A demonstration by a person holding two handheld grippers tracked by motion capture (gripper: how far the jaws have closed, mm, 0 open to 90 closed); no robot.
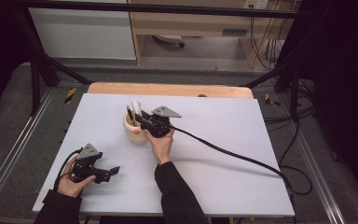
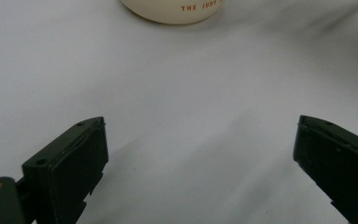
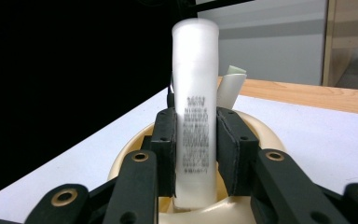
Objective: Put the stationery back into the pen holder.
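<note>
A cream cup (image 1: 134, 131) stands on the white table cover, left of the middle. My right gripper (image 1: 138, 119) reaches over its rim from the right. In the right gripper view its pads (image 3: 165, 149) press on both sides of a white printed tube (image 3: 196, 56), which stands upright in the cup (image 3: 265, 133). Behind the tube leans a second pale stick (image 3: 230, 86), and a dark pen (image 1: 129, 113) stands in the cup too. My left gripper (image 1: 113, 171) rests near the front left corner, jaws wide apart over bare cover (image 2: 200, 140). The cup's base (image 2: 175, 9) lies ahead of it.
The right gripper's black cable (image 1: 233, 156) trails across the cover (image 1: 223, 121) to the right edge. A wooden strip (image 1: 168, 88) borders the table's far side. Metal frame bars and floor cables surround the table.
</note>
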